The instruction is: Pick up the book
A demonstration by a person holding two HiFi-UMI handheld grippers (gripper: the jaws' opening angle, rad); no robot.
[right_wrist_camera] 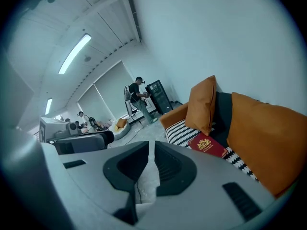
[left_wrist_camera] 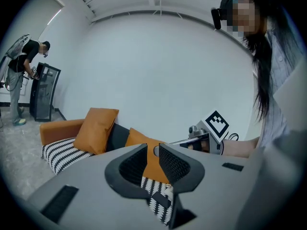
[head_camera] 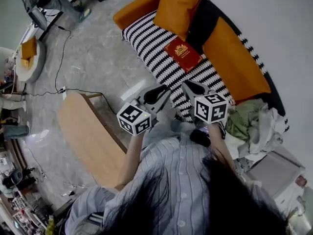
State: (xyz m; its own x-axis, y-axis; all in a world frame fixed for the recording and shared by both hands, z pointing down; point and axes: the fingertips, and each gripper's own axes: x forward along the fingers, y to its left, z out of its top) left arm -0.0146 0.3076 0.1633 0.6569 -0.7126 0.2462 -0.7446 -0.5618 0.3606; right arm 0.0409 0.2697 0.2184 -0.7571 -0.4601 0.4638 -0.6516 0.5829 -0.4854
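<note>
A red book with a gold emblem lies flat on the black-and-white striped sofa seat, beside the orange back cushions. It also shows in the right gripper view as the red book, ahead and to the right of the jaws. My left gripper and right gripper hover side by side just short of the seat's near edge, a little below the book in the head view. Both are shut with nothing between their jaws. The left gripper faces the sofa's orange cushions; the right gripper looks along the sofa.
An orange pillow leans at the sofa's far end. Crumpled clothes pile at its near end. A wooden coffee table stands to the left of me. A cable runs over the grey floor. A person stands by a black cabinet far off.
</note>
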